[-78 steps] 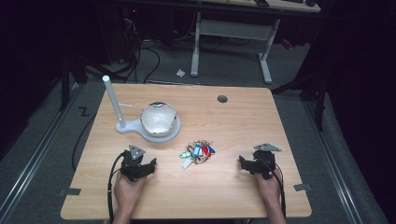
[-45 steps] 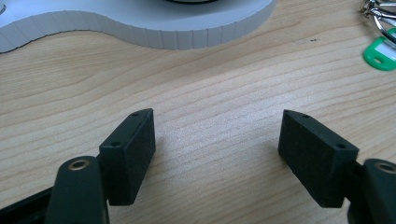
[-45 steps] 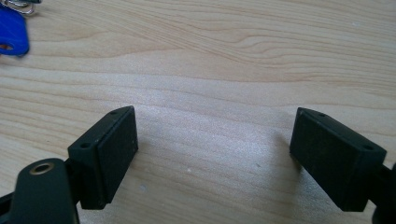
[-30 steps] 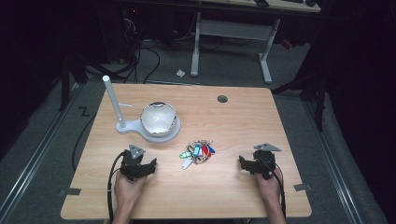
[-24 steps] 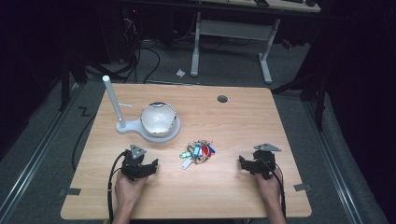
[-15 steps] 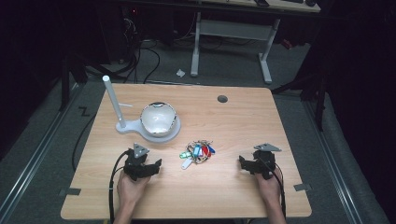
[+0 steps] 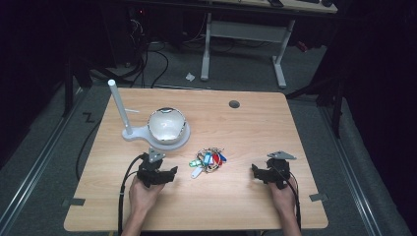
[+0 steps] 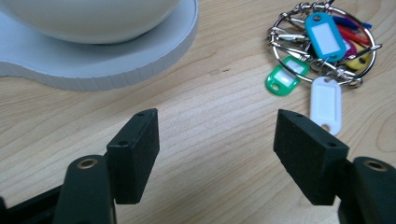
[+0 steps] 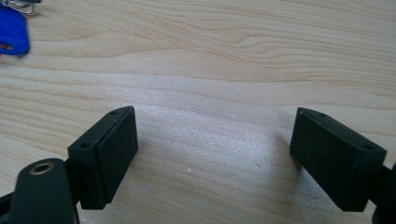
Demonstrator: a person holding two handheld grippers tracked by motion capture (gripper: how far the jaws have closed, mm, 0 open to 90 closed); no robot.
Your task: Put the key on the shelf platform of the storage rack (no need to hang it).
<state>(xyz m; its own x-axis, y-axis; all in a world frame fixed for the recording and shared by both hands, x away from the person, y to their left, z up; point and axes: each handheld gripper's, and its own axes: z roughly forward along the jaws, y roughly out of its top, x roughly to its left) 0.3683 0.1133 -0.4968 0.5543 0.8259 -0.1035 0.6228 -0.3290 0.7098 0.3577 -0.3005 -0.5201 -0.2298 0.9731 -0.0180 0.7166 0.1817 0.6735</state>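
Slightly shifted, that's the left claw (image 7: 166,175): over the last couple of seconds it has crept a touch toward the bunch of key tags (image 7: 209,160), while the right claw (image 7: 260,173) sits just where it was. Both rest low over the wooden worktop (image 7: 246,128), each held in a hand coming from the near edge.

Left claw first: its jaws are spread wide, bare wood between them, nothing gripped. In the left gripper view the key tags (image 8: 322,51) lie ahead of it and off to its right, clear of the jaws: a metal ring (image 8: 322,44) with a light blue tag (image 8: 324,37), a green tag (image 8: 282,79) and a white tag (image 8: 325,102), that white one nearest the right-hand jaw. Ahead and to its left sits the white lamp base (image 8: 116,60) with its rounded dome (image 8: 88,18), near but not touching.

Right claw now: jaws equally wide apart, empty, plain worktop (image 9: 224,70) between them. A dark blue tag (image 9: 11,35) peeks in far ahead to its left, well apart.

From above, the key tags lie between the two claws, closer to the left one, and the lamp's white upright tube (image 7: 119,105) stands beyond the left claw.
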